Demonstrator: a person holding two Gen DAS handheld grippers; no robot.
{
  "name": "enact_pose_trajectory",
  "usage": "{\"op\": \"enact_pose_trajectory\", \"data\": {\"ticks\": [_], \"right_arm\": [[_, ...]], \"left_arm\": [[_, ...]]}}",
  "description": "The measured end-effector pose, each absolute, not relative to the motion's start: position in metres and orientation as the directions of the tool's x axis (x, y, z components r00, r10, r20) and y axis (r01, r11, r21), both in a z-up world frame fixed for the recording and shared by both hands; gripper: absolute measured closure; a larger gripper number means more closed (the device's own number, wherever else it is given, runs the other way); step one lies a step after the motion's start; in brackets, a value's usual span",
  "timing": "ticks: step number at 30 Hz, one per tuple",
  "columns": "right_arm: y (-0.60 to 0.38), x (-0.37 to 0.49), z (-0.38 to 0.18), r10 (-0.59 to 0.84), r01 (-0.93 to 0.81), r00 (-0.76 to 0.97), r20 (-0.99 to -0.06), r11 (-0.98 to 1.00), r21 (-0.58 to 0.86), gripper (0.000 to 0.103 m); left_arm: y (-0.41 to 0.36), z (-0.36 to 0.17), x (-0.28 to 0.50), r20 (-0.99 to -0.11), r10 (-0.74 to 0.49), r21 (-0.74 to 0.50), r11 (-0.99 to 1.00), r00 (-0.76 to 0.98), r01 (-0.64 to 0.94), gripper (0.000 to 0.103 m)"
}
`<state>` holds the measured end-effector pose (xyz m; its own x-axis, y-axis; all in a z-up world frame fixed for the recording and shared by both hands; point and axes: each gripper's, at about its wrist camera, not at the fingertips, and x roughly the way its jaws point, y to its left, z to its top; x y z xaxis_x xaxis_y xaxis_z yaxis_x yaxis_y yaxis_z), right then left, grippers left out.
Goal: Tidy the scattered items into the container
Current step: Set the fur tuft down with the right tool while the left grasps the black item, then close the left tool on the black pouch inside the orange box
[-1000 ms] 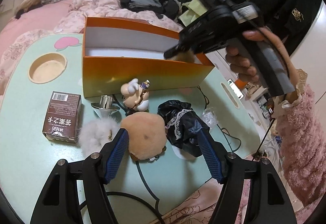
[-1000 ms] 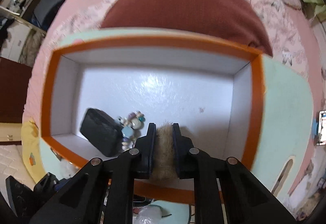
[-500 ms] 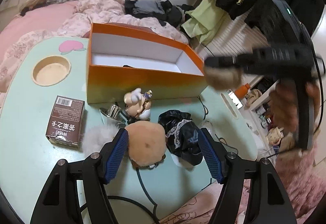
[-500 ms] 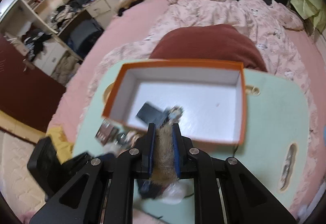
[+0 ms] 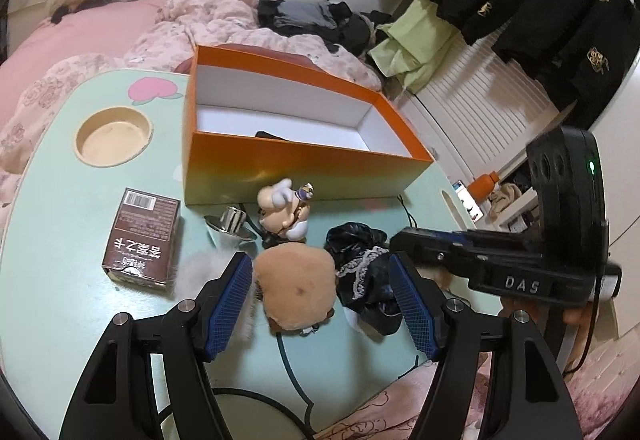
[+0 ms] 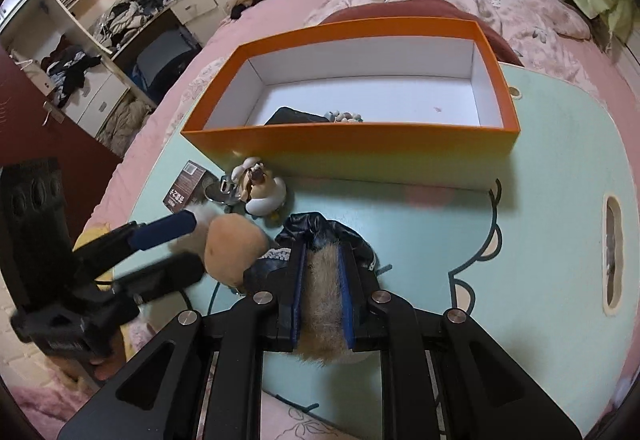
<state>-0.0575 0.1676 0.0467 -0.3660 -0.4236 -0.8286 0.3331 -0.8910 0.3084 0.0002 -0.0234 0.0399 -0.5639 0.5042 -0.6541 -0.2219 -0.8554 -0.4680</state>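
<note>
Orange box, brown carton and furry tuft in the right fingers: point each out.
orange box (image 6: 360, 155), right wrist view, front outer wall.
brown carton (image 5: 142, 236), left wrist view, printed top face.
furry tuft (image 6: 322, 292), right wrist view, fur showing between the pads.

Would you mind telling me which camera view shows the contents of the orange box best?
The right wrist view: it looks down past the near wall of the orange box onto a black item and pale beads. The left wrist view is lower, showing only a dark sliver above that wall.
</note>
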Motion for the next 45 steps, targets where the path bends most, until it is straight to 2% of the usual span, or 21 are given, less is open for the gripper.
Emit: {"op": "enact_pose_trajectory", "data": {"ticks": [2,5,10,15,18,19,20,22,23,27,33,38,45], "right_arm": [[0.17,-0.054,0.048,-0.419,0.326,-0.393,-0.819,-0.896,0.302,0.083],[0.18,-0.05,0.052,-0.439,0.305,-0.444,-0.781,-0.894,0.329,0.074],[0.197,-0.042,0.065,-0.415,0.273,-0.542,-0.731,-0.91,0.314,0.074],[0.213,-0.043,0.069,-0.403,0.249,-0.566,-0.72,-0.915,0.317,0.074],[0.225,-0.046,0.065,-0.412,0.218,-0.563,-0.716,-0.91,0.353,0.074],[0.228,-0.047,0.064,-0.421,0.214,-0.559,-0.714,-0.906,0.366,0.074],[0.23,-0.047,0.063,-0.427,0.213,-0.557,-0.712,-0.902,0.374,0.074],[0.231,-0.044,0.063,-0.431,0.214,-0.557,-0.71,-0.901,0.378,0.074],[0.23,-0.043,0.063,-0.429,0.215,-0.558,-0.711,-0.901,0.376,0.074],[0.23,-0.041,0.061,-0.439,0.224,-0.55,-0.711,-0.897,0.38,0.074],[0.236,-0.041,0.061,-0.45,0.212,-0.55,-0.704,-0.89,0.404,0.074],[0.238,-0.043,0.058,-0.451,0.204,-0.542,-0.709,-0.889,0.409,0.074],[0.238,-0.043,0.056,-0.459,0.207,-0.531,-0.712,-0.885,0.417,0.074]], "left_arm": [[-0.024,0.041,0.0,-0.655,0.5,-0.466,-0.858,-0.567,-0.217,0.033],[-0.025,0.043,0.0,-0.652,0.497,-0.464,-0.859,-0.572,-0.216,0.033],[-0.028,0.056,-0.004,-0.651,0.476,-0.437,-0.872,-0.591,-0.22,0.033],[-0.029,0.104,-0.022,-0.613,0.426,-0.346,-0.902,-0.666,-0.259,0.033],[-0.02,0.126,-0.054,-0.672,0.362,-0.249,-0.932,-0.646,-0.264,0.034],[-0.016,0.127,-0.071,-0.716,0.336,-0.224,-0.941,-0.612,-0.254,0.041],[-0.011,0.126,-0.087,-0.753,0.336,-0.221,-0.939,-0.566,-0.264,0.051],[-0.001,0.115,-0.113,-0.811,0.36,-0.249,-0.926,-0.461,-0.284,0.063],[0.003,0.107,-0.125,-0.836,0.363,-0.263,-0.923,-0.411,-0.281,0.064],[0.016,0.078,-0.152,-0.896,0.305,-0.231,-0.941,-0.323,-0.247,0.064],[0.026,0.053,-0.171,-0.915,0.32,-0.275,-0.94,-0.245,-0.203,0.064],[0.028,0.049,-0.173,-0.907,0.346,-0.308,-0.934,-0.241,-0.183,0.049],[0.026,0.053,-0.17,-0.927,0.288,-0.248,-0.952,-0.242,-0.181,0.047]]}}
